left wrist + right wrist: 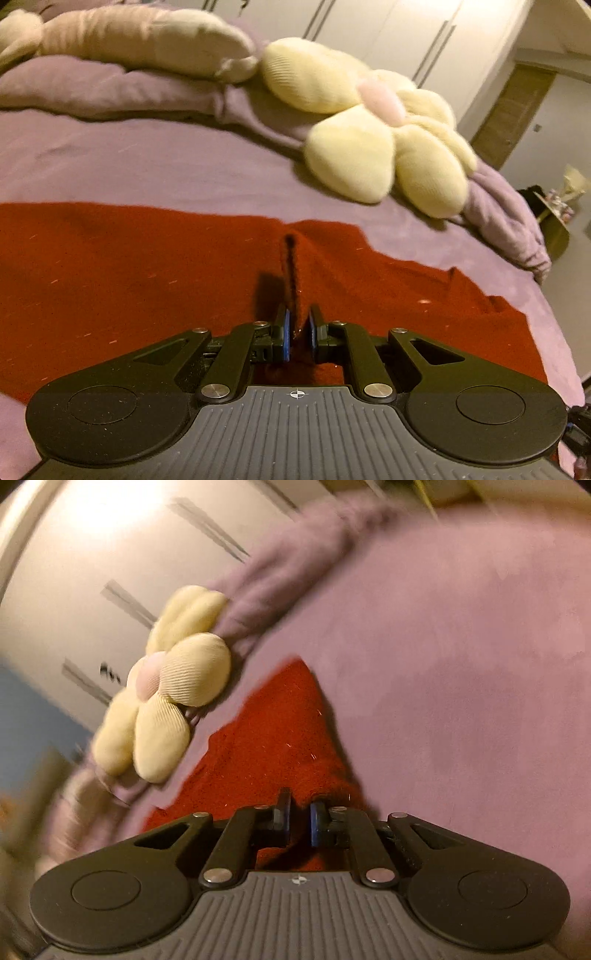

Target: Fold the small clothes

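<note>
While both grippers sit low at the bottom of their own views, each one has red knit cloth caught between its blue pads. Seen from the left wrist, the left gripper has its jaws drawn narrow on a raised pleat of the red garment, and a dark crease runs up the frame from the fingertips toward the garment's far edge. That garment lies spread across the lower half of the frame on a purple bedsheet, its right edge rumpled toward the lower right. Beyond it, in the upper right, a cream flower-shaped cushion with a pale pink centre rests on a bunched purple blanket. Pale pillows lie along the upper left, and white wardrobe doors with dark handles stand behind them at the top.

Seen from the right wrist, the right gripper is likewise pinched narrow on the red garment, which rises from the fingertips to a pointed corner near the middle of the frame. Purple bedsheet fills the right side. At the left, the flower cushion lies just beside the garment's left edge, and white wardrobe doors take up the blurred upper left.
</note>
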`<action>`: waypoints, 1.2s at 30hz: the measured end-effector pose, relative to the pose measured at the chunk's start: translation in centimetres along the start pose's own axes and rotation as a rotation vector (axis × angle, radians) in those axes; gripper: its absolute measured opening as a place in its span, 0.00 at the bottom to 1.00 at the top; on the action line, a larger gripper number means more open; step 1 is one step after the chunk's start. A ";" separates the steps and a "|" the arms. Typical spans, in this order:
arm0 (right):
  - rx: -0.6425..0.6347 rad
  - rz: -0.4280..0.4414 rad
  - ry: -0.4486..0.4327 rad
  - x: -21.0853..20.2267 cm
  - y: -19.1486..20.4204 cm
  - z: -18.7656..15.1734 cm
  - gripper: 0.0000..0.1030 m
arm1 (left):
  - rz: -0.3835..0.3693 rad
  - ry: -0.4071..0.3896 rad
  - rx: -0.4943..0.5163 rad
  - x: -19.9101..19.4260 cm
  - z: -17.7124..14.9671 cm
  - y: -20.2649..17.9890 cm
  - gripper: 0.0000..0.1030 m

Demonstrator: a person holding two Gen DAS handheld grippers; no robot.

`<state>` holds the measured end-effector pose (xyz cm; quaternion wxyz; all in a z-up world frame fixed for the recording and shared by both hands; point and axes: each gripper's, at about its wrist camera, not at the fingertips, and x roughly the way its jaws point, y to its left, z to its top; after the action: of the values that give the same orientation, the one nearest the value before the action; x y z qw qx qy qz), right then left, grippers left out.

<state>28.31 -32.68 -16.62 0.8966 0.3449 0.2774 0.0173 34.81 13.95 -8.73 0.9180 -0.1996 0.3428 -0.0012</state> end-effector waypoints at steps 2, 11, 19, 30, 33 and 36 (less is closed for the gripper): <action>-0.183 -0.080 -0.028 0.2 1.7 -0.7 0.08 | 0.043 0.009 0.049 0.7 -0.2 -0.7 0.12; -0.312 -0.127 0.107 -0.2 3.4 -1.2 0.21 | 0.056 0.068 0.048 1.2 -1.3 0.3 0.13; -0.599 -0.089 0.022 -1.5 9.9 -2.6 0.24 | 0.100 0.063 0.083 1.7 -1.3 -0.8 0.14; -0.921 -0.306 0.024 8.8 11.8 -5.5 0.17 | 0.148 0.042 0.085 3.7 -0.9 -1.0 0.18; -0.974 -0.330 0.018 9.4 12.6 -5.6 0.19 | 0.142 0.055 0.073 3.1 -1.0 -0.7 0.31; -0.955 -0.287 0.017 7.0 13.2 -5.5 0.19 | 0.099 0.048 0.064 0.9 -1.4 -0.7 0.57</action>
<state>33.53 -17.72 -15.12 0.9455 -0.1460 0.2903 0.0215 34.71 12.67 -10.05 0.9143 -0.1531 0.3738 0.0285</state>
